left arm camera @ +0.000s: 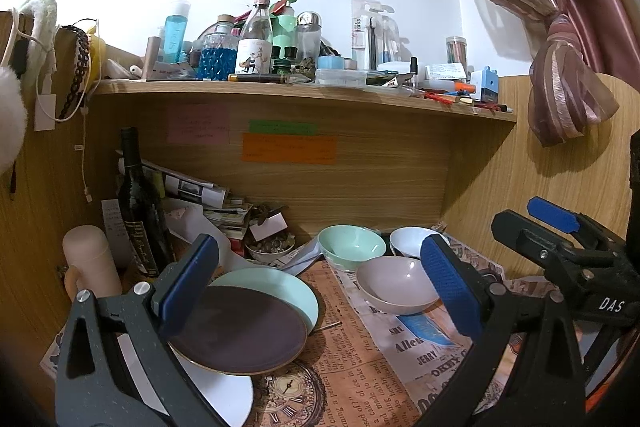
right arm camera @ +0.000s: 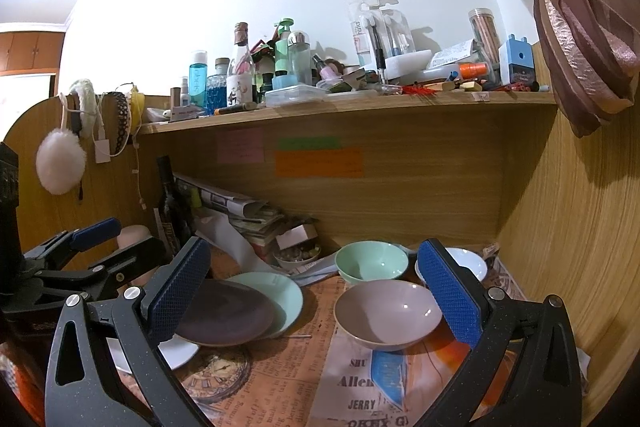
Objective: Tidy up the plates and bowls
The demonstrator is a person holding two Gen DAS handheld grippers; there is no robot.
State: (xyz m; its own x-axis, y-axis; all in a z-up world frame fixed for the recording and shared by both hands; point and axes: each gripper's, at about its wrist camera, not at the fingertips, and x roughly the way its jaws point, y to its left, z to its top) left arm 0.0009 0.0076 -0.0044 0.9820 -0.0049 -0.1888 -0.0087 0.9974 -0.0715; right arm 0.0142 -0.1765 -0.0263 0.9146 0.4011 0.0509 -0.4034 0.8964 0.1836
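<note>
The left black two-finger gripper with blue ribbed pads (left arm camera: 320, 291) is spread wide and grips nothing, hovering over the desk; the right black gripper with blue textured pads (right arm camera: 316, 301) is likewise released and bare, and its body, seen from the left wrist view, carries the white letters "DAS". Under the left gripper's left finger lies a dark purple round plate (left arm camera: 240, 331), overlapping a mint-green plate (left arm camera: 276, 287) behind it and a white plate (left arm camera: 224, 395) nearer the camera. To the right stands a pale pink bowl (right arm camera: 386, 313), just beside the right gripper's right pad, with a mint-green bowl (right arm camera: 370, 261) and a white bowl (right arm camera: 466, 261) behind it — all three upright, close together near the back panel. They sit on a vintage newspaper-print sheet (right arm camera: 348, 383) reading "Allen", "JERRY" and "SHU", with a clock face printed near the plates. A bare strip of that sheet runs between plates and bowls. At the left a dark wine bottle (left arm camera: 140, 203) stands by stacked papers. Orange, green and pink sticky notes (left arm camera: 288, 147) cling to the back panel, their writing too faint to read — the cluttered wooden shelf (left arm camera: 304, 97) above holds a blue-liquid bottle labelled "shels" (right arm camera: 198, 81)
</note>
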